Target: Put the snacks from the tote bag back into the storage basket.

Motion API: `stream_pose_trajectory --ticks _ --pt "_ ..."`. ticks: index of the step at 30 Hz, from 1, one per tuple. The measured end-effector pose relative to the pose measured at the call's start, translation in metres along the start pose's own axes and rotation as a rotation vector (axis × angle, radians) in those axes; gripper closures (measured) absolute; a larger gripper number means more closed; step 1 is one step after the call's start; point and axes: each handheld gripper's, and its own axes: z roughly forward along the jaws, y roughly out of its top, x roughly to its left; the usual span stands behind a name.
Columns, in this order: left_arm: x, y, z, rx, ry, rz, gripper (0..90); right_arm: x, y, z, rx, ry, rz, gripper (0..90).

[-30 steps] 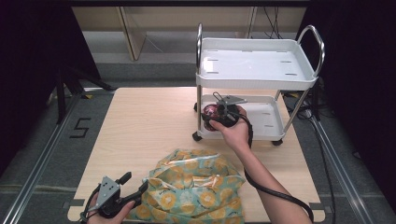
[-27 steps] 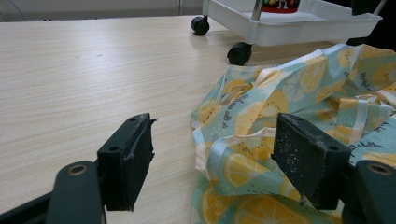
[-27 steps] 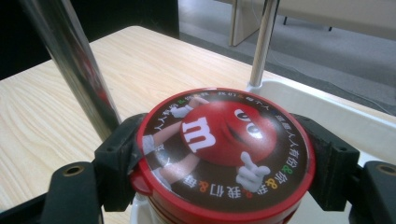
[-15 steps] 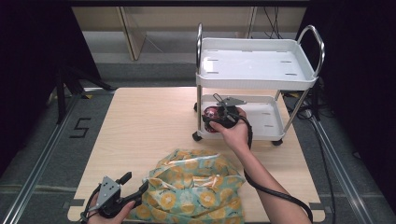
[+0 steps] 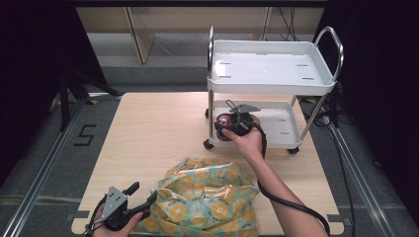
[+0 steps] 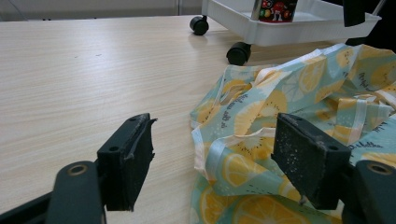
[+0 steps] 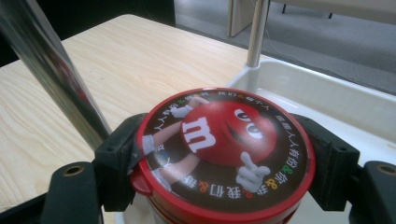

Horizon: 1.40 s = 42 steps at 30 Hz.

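At the left end of the cart's [image 5: 276, 81] lower tray [image 5: 284, 129], roughly one o'clock from the table's [image 5: 158, 133] centre in the high view: one candy tub [image 7: 224, 154], round, upright, with a red-rimmed lid. Lid face dark brown, printed with a red cartoon candy figure bearing a white "m", white gloves, and a ring of multicoloured lettering around the edge. A small red tab projects from the rim at eight o'clock in the right gripper view. Body white below the lid; the left gripper view shows its printed side above the tray's wall.

Right gripper [image 5: 232, 122]: jaws clamped on opposite sides of the lid, at nine and three o'clock. A chrome post [image 7: 51, 74] of the cart stands just beside the tub.

Left gripper [image 6: 215, 163]: jaws spread wide, holding nothing, low over the table at seven o'clock in the high view. Its right jaw lies against the bag's fabric.

Bag [image 5: 207, 202]: crumpled cloth, pale teal with lemon-slice print and cream straps, at six o'clock on the table, well apart from the tub.
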Motion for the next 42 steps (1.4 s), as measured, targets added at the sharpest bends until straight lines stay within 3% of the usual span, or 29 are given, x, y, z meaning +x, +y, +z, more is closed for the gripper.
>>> stream_pose_trajectory --ticks 12,14,21,24,25,34,35,36,37,38,42 --pt "-0.001 0.0 0.0 0.002 0.003 -0.002 28.2 -0.002 -0.004 0.005 -0.003 0.001 -0.014 26.5" --pt "-0.001 0.0 0.0 0.003 0.002 -0.001 28.2 0.0 -0.005 0.005 0.013 -0.005 0.015 26.5" --pt "-0.001 0.0 0.0 0.005 0.005 0.0 28.2 0.0 -0.006 0.005 0.015 -0.006 0.011 26.5" --pt "-0.002 0.0 0.0 -0.006 -0.001 -0.01 28.2 -0.001 -0.007 0.007 0.01 -0.001 -0.013 26.5" --pt "-0.002 0.0 0.0 -0.007 0.0 -0.011 28.2 0.0 -0.008 0.006 0.021 -0.004 0.005 26.5" --pt "-0.002 0.0 0.0 -0.005 0.001 -0.011 28.2 0.0 -0.01 0.009 0.026 0.001 -0.003 26.5" --pt "-0.001 0.0 -0.001 0.002 0.002 -0.003 28.2 0.001 -0.011 0.008 0.037 -0.006 0.015 26.5" --pt "-0.001 0.0 0.0 -0.002 0.001 -0.008 28.2 -0.002 -0.011 0.011 0.021 0.008 -0.032 26.4" --pt "-0.001 0.0 0.0 -0.005 0.0 -0.009 28.2 -0.001 -0.012 0.011 0.021 0.008 -0.029 26.4" --pt "-0.002 0.0 0.0 -0.003 0.003 -0.009 28.2 0.002 -0.012 0.009 0.04 -0.005 0.022 26.4" --pt "-0.002 0.0 0.0 -0.003 0.003 -0.01 28.2 0.001 -0.013 0.009 0.036 -0.004 0.014 26.4"
